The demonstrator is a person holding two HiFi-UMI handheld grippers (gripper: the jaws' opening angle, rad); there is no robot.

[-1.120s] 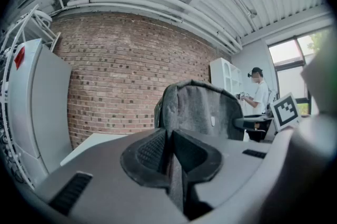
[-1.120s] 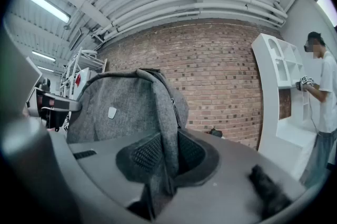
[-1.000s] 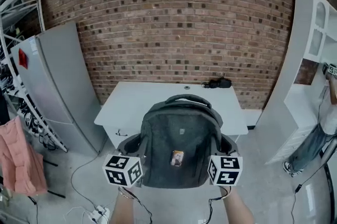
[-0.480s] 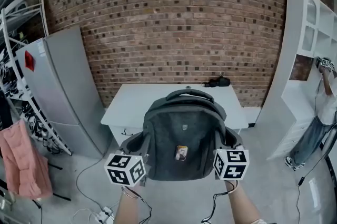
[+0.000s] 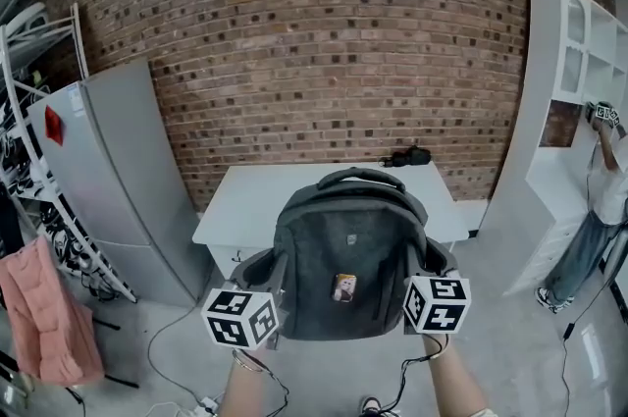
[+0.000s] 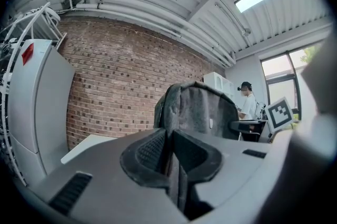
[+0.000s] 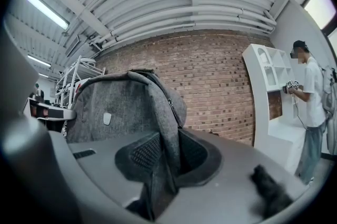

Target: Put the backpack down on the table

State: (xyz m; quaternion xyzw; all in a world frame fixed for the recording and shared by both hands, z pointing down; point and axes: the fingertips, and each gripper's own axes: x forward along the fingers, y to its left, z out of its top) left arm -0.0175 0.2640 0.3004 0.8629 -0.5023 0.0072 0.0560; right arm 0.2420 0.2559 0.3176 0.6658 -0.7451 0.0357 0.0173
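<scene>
Two grips on one backpack, now nearer the bench than a second ago.
Head view: you have carried the grey backpack [image 5: 345, 258] forward and slightly up; it hangs in the air between the left gripper [image 5: 267, 292] and the right gripper [image 5: 417, 283], overlapping the near edge of the white bench [image 5: 245, 199] but not resting on it. Left gripper view: its fingers [image 6: 147, 150] stay clamped on a fold of the backpack's side. Right gripper view: its fingers [image 7: 142, 153] are easing apart, yet grey fabric sits between them and still looks pinched. To my eye the bag must travel further over the bench top before release; a loosening right grip risks the load swinging onto your left side.
</scene>
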